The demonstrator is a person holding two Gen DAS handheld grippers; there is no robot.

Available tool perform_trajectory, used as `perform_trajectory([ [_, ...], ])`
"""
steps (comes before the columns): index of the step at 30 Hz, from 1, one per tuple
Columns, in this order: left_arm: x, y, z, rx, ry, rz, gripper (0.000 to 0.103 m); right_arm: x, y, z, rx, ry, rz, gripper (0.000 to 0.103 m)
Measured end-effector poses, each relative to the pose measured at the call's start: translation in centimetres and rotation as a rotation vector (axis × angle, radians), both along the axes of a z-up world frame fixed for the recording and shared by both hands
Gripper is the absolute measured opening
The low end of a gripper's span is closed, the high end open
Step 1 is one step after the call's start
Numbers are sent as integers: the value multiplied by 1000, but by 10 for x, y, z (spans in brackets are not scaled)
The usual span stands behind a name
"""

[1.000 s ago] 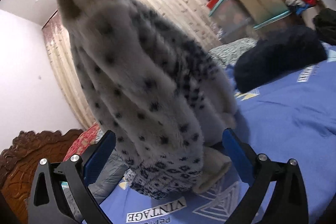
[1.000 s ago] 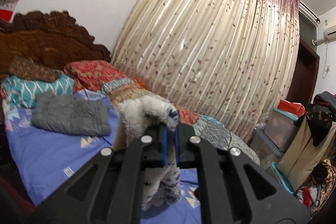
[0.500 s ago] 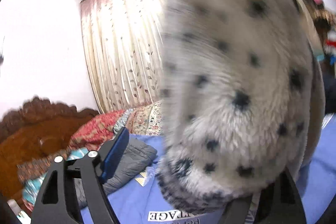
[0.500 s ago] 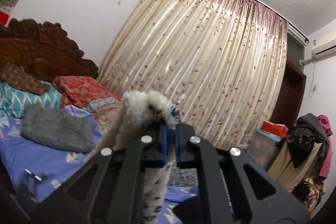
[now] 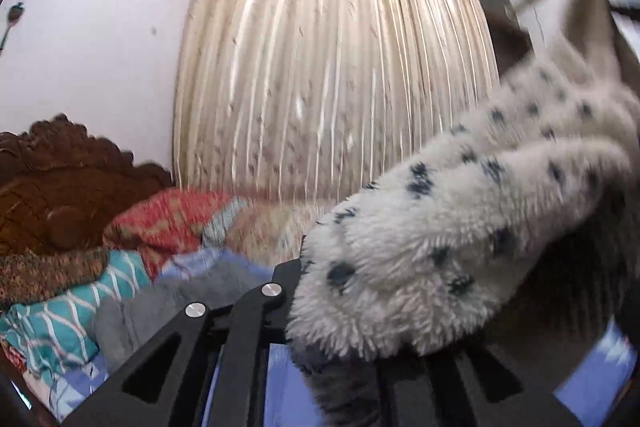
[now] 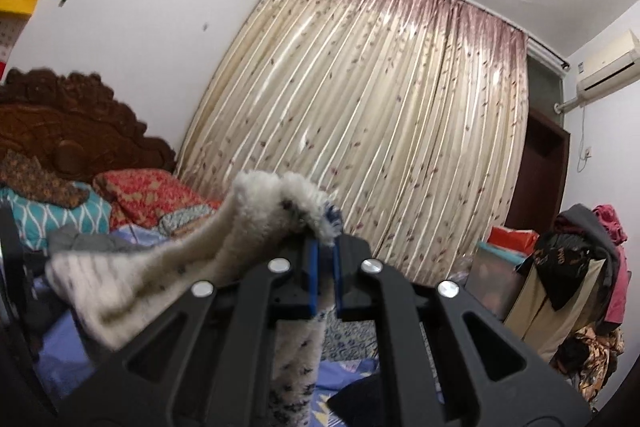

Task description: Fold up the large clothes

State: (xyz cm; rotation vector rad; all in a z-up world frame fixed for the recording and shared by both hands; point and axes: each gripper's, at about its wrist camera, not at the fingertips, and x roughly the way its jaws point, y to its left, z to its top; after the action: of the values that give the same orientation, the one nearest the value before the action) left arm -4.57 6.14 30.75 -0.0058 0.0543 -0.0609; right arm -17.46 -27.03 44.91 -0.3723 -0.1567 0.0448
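Lifted higher now, the spotted fleece coat (image 6: 276,223) stays pinched in the right tool (image 6: 325,281); it smothers the left tool (image 5: 340,311), whose grip I cannot tell. Clothes heap over a plastic bin (image 6: 496,275).

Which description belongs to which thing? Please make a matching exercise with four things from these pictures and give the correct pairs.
Things:
1. fluffy spotted coat
2. curtain
3. headboard
4. air conditioner

Descriptions:
A. carved dark wood
B. mounted high on the wall at the right
C. clamped between blue pads of the right gripper
D. cream with small leaf print, pleated

Pairs: 1-C, 2-D, 3-A, 4-B
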Motion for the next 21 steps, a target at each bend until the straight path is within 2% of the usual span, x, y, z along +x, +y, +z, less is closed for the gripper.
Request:
perform_trajectory([
  [4, -32, 23, 76, -53, -162, -38, 32, -26, -18, 27, 19, -59, -11, 5],
  [6, -50, 18, 103, -58, -228, -60, 32, -38, -24, 41, 19, -98, -23, 5],
  [9, -64, 17, 136, -63, -295, -86, 32, -45, -34, 61, 31, -117, -31, 5],
  [11, -67, 10, 145, -60, -297, -106, 32, -42, -39, 67, 37, -111, -35, 5],
  [14, -52, 1, 141, -33, -252, -104, 32, -17, -49, 65, 51, -54, -38, 5],
  [16, -37, -5, 131, -23, -186, -98, 32, 5, -52, 55, 52, -3, -45, 5],
  [19, 10, -7, 102, -13, -14, -97, 32, 61, -52, 27, 43, 118, -58, 5],
  [21, 53, -11, 72, 14, 137, -86, 32, 104, -50, 3, 32, 203, -74, 5],
])
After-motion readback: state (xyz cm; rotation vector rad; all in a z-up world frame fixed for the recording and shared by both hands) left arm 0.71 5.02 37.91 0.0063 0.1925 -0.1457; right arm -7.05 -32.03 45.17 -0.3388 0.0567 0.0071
